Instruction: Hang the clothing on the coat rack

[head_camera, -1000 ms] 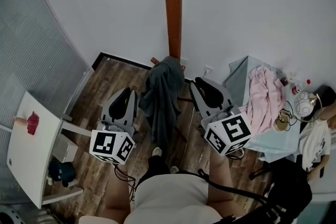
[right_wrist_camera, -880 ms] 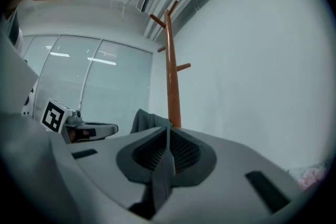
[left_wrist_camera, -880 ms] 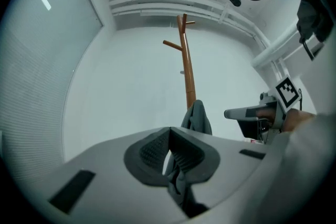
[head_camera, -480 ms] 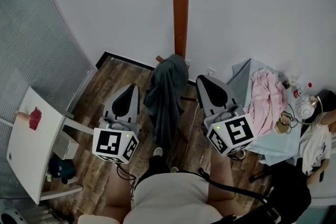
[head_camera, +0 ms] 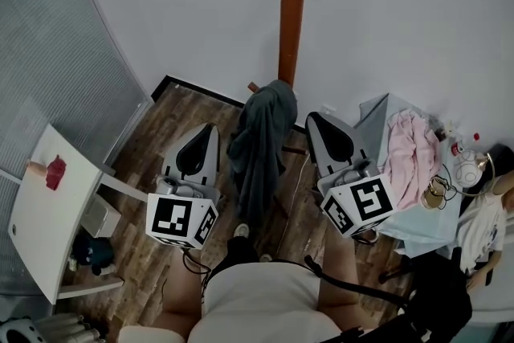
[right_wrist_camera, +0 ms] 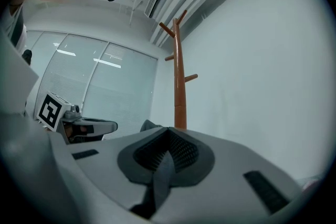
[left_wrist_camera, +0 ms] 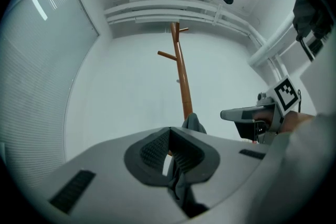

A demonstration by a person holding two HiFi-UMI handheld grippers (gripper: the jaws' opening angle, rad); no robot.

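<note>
A dark grey-green garment (head_camera: 259,142) hangs bunched between my two grippers, in front of the brown wooden coat rack (head_camera: 293,12). My left gripper (head_camera: 206,137) is shut on a fold of the garment (left_wrist_camera: 178,178) that runs down from its pads. My right gripper (head_camera: 318,125) is shut on another strip of the garment (right_wrist_camera: 161,178). In both gripper views the coat rack (left_wrist_camera: 181,76) (right_wrist_camera: 180,78) stands ahead with bare pegs, and the garment's top (left_wrist_camera: 193,123) (right_wrist_camera: 148,125) pokes up at its foot.
A white table (head_camera: 36,233) with a red thing (head_camera: 55,171) stands at the left by a glass partition. At the right, a pale blue covered table (head_camera: 371,116) carries pink clothing (head_camera: 409,150). A person (head_camera: 484,222) sits beyond it. A cable lies on the wood floor.
Both grippers' jaws have closed, and the garment now hangs bunched between them, a little closer to the rack's pole.
</note>
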